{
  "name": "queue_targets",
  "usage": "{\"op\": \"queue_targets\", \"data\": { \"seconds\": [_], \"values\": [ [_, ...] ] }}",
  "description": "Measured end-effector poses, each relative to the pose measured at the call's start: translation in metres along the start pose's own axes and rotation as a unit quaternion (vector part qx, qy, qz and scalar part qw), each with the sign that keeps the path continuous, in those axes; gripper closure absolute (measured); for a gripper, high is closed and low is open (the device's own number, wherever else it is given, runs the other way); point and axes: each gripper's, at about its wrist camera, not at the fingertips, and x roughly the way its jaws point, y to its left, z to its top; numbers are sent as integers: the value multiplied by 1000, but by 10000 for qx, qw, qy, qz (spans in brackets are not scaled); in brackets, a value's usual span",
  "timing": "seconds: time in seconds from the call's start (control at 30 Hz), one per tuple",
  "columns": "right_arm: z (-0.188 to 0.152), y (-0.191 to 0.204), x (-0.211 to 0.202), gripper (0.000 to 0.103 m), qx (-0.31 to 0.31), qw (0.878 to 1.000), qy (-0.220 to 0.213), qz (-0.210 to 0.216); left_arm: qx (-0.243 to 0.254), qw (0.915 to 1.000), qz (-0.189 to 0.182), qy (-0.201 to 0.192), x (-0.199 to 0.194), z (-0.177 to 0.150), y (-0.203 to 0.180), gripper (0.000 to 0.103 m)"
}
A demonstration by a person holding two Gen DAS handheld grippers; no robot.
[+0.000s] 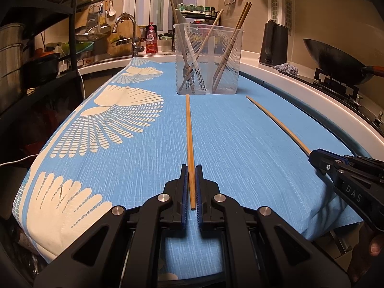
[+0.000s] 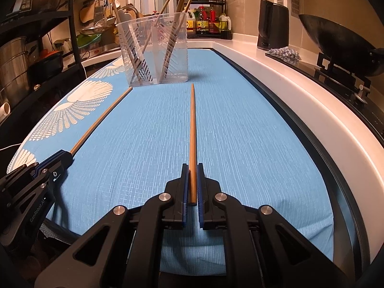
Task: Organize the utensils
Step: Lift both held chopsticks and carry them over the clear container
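On the blue patterned cloth (image 1: 240,132) covering the worktop, a clear plastic utensil holder (image 1: 208,58) stands toward the far edge, with wooden chopsticks leaning inside. Before it lie two wooden chopsticks: the left chopstick (image 1: 189,129) pointing at the holder's left corner, the right chopstick (image 1: 278,122) well apart, nearer the cloth's right edge.

Blue cloth (image 1: 240,132) over the counter (image 2: 276,72), with what we find on it.

We see the cloth covering the counter lengthwise, its white fan print (image 1: 124,100) running along the left edge. A clear plastic holder (image 1: 207,60) stands near the far end (utensils lean inside it). Two chopsticks reach along the cloth toward the near edge: the left chopstick (image 1: 189,134) ends just short of the holder, the right chopstick (image 2: 192,129) is nearer the right edge.
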Motion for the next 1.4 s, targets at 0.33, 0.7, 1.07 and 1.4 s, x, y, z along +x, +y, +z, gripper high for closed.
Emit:
{"op": "queue_targets", "data": {
  "seconds": [0.33,0.7,1.07,1.4],
  "values": [
    [5,6,-12,97,-151,9998,-92,-24,15,9999,-64,-140,-11,8,1,97],
    [20,11,-54,97,-136,9992,-365,80,-41,9986,-161,-497,-50,21,7,97],
    [30,8,-94,97,-125,9979,-583,241,-85,9968,-134,-777,-78,30,21,97],
    [54,7,-109,97,-115,9964,-782,317,-74,9928,-209,-1178,-95,58,33,97]
  ]
}}
